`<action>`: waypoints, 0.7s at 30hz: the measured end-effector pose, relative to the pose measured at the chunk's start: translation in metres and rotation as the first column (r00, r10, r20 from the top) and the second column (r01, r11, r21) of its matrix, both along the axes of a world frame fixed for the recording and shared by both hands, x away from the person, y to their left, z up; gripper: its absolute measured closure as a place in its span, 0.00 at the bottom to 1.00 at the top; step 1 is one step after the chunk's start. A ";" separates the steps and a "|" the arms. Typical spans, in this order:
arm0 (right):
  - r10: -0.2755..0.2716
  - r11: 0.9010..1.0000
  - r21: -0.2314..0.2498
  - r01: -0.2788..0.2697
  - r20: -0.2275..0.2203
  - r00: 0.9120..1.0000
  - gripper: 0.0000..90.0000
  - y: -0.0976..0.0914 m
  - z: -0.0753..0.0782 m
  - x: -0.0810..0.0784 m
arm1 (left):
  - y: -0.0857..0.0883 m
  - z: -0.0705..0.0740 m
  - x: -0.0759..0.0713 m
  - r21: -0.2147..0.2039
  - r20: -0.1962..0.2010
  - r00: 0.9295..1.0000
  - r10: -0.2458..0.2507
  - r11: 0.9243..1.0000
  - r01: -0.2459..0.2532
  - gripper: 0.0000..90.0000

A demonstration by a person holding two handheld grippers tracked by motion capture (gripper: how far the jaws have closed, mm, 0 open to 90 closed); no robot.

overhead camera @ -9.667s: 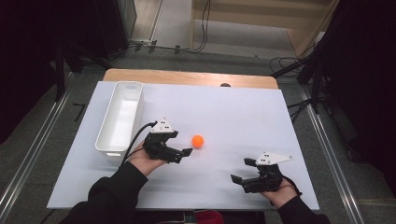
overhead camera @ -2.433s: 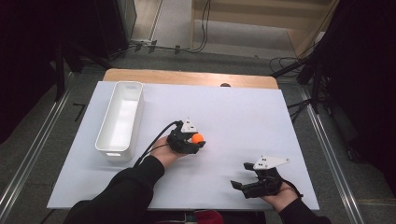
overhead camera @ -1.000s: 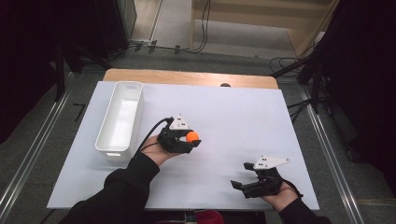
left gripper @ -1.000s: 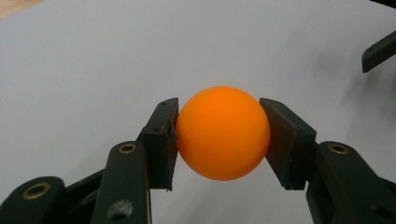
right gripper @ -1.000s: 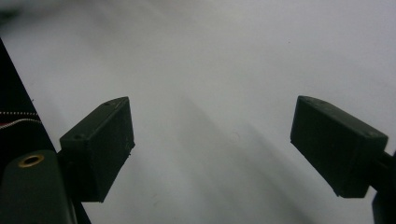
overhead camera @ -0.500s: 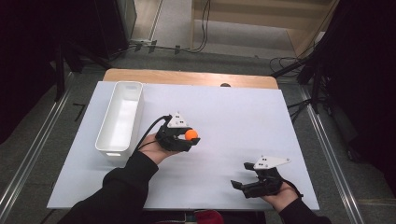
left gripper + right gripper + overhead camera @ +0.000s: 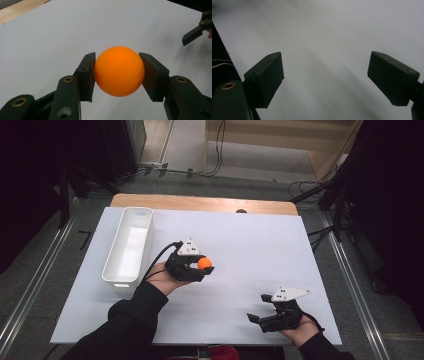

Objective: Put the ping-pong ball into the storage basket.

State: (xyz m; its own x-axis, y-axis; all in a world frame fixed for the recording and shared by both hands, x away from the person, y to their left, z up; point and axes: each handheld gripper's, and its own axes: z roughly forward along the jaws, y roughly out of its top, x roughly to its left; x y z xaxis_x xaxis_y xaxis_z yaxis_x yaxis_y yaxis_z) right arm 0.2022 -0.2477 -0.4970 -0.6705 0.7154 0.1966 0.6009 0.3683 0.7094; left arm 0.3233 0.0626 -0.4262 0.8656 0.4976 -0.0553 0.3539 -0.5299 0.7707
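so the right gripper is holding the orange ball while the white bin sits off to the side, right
Not quite: the left gripper is shut on the orange ball, as the left gripper view shows. The right gripper is open with nothing between its jaws. The white bin does sit aside.

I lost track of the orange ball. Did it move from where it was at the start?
Yes. The ball, now gripped in the left gripper, sits slightly closer to the white bin than at the start.

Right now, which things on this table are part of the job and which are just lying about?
Part of the job:
- orange ball, clamped in the left gripper
- white bin, probably where the ball goes

Just lying about:
- right gripper, open and idle at the near edge
- wooden board at the table's far edge
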 end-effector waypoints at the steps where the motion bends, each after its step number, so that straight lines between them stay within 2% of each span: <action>1: 0.000 1.000 0.000 0.000 0.000 1.000 0.13 0.000 0.000 0.000 | 0.000 0.001 0.000 0.000 0.001 1.000 -0.001 1.000 0.001 0.56; 6: 0.002 1.000 0.000 -0.002 -0.002 1.000 0.14 0.000 0.000 0.000 | 0.002 0.007 -0.001 -0.014 0.002 1.000 -0.007 1.000 0.007 0.56; 12: -0.001 1.000 -0.001 0.001 0.001 1.000 0.14 0.000 0.000 0.000 | 0.006 0.015 -0.001 -0.012 0.006 1.000 -0.004 1.000 0.004 0.56; 15: 0.000 1.000 -0.001 0.000 0.001 1.000 0.14 0.000 0.000 0.000 | 0.009 0.018 0.000 -0.012 -0.008 1.000 0.004 1.000 -0.004 0.56; 21: -0.001 1.000 0.000 0.001 0.001 1.000 0.14 0.000 0.000 0.000 | 0.012 0.020 0.001 -0.016 -0.012 1.000 0.013 1.000 -0.013 0.56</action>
